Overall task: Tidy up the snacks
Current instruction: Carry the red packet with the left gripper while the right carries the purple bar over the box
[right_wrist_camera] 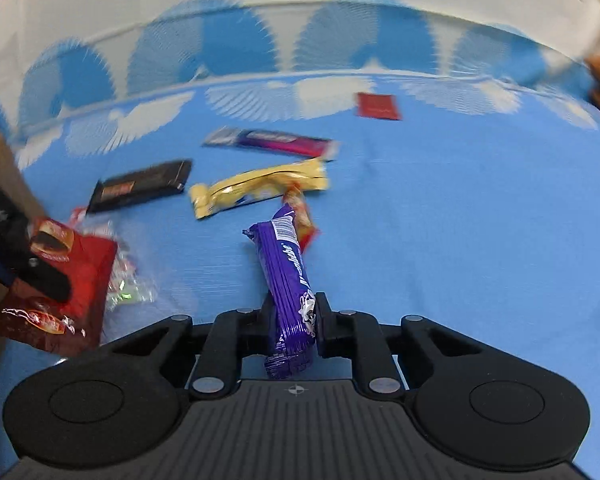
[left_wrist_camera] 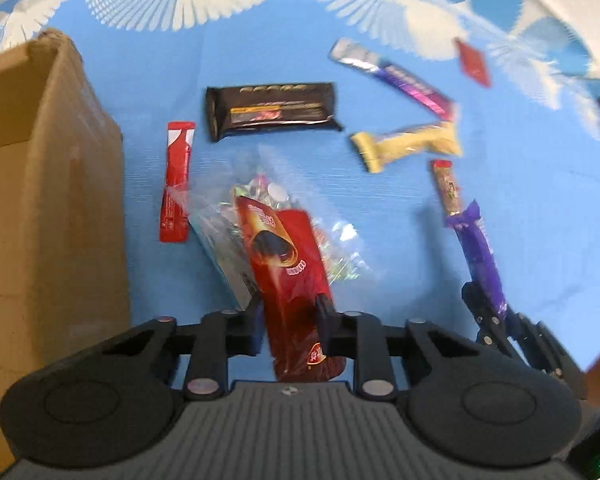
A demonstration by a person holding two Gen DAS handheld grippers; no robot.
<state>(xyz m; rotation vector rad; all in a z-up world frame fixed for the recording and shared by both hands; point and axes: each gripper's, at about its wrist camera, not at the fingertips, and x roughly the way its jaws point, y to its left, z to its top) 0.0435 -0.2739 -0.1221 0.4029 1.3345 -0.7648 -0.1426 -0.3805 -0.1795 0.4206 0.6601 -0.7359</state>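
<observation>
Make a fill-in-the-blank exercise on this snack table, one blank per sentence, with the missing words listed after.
1. The left gripper is shut on a ____ packet with a chocolate roll pictured on it.
2. The right gripper is shut on a ____ bar.
3. The cardboard box stands to the ____ of the left gripper in its own view.
4. The yellow snack lies on a ____ cloth with white feather shapes.

Missing words: red; purple; left; blue
</observation>
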